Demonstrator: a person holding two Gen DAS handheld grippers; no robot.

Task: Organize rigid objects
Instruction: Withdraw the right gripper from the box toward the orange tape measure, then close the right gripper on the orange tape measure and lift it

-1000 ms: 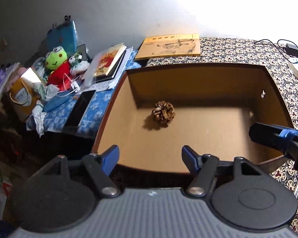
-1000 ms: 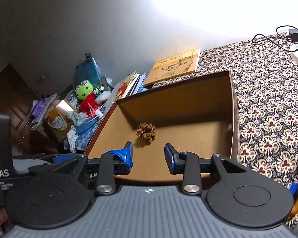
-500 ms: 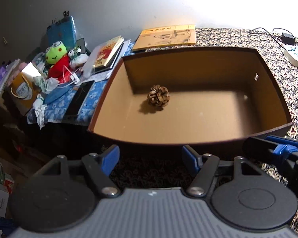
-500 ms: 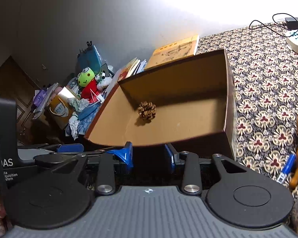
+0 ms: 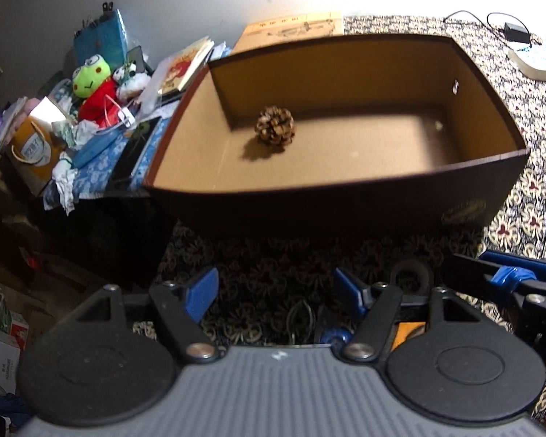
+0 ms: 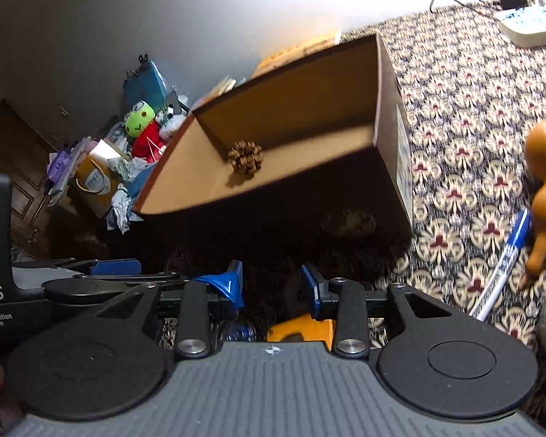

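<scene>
Both grippers have drawn back from the cardboard box [image 5: 345, 196] over the past second; a second ago their fingers stood over its near rim, and now the near wall lies well ahead of them, with patterned cloth on the worktop [image 5: 258, 262] showing between; the left gripper [image 5: 275, 289] holds its blue fingers [image 5: 200, 291] spread wide apart and grasps nothing; the right gripper [image 6: 271, 286] likewise has its fingers [image 6: 311, 287] parted with nothing between them, though less widely; in the left wrist view the right gripper [image 5: 506, 280] juts in at the right edge; the pine cone [image 5: 275, 128] rests on the box floor toward the far left corner, apart from the walls; right of the box a blue and white pen [image 6: 502, 266] lies on the cloth just beside a wooden gourd [image 6: 544, 189]; small dark items and something orange [image 6: 302, 327] sit under the right gripper's fingers, too shadowed to identify; left of the box, a green frog plush [image 5: 91, 87] stands among clutter; a yellow book [image 5: 291, 29] lies behind the box; a power strip [image 6: 531, 25] sits far right.
</scene>
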